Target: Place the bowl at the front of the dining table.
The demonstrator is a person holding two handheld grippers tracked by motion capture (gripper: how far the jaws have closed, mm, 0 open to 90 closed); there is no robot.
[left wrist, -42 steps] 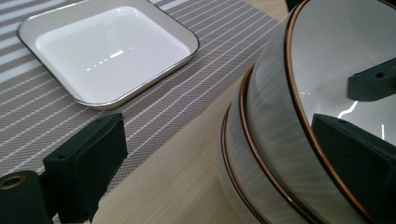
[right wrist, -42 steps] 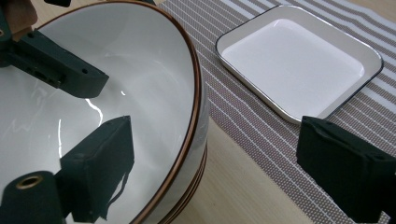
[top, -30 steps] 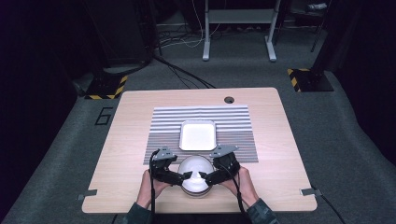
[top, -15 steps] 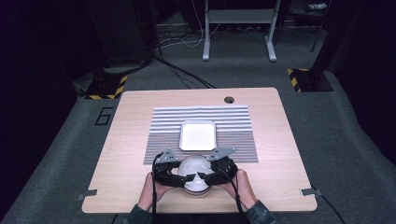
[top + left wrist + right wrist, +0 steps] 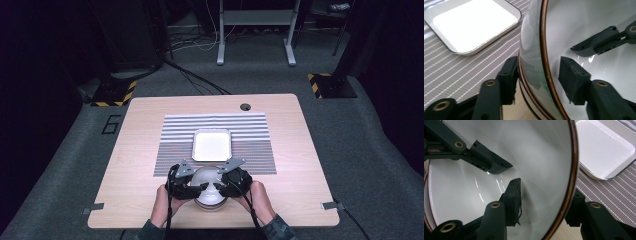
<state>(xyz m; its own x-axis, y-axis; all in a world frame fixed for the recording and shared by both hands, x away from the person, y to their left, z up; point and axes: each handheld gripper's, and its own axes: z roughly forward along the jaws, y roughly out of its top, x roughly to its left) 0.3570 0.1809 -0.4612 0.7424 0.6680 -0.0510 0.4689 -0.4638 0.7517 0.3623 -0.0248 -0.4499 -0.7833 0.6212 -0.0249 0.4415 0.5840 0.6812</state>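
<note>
Evidently a white bowl (image 5: 209,189) with a thin copper-coloured rim is being taken up from both sides; it sits near the table's (image 5: 135,150) front edge, at the near border of the striped mat (image 5: 250,130), just in front of the square white tray (image 5: 212,145). A second rim line is seen beneath it in the left gripper view, so it may be nested in another bowl, though that cannot be told for certain. Its wall is straddled by the left gripper (image 5: 537,75), one jaw outside and one inside; the jaws have just been closing, the outer pad appears to be touching the wall while a sliver of gap is seen at the inner one. The opposite side is straddled likewise by the right gripper (image 5: 544,202), whose jaws have also just been closing; whether its pads already press cannot be told. The bowl is judged to be glazed ceramic: stiff, fairly heavy, slippery and breakable; hold is best taken just below the rim, at opposite sides, and it should be lifted level.
</note>
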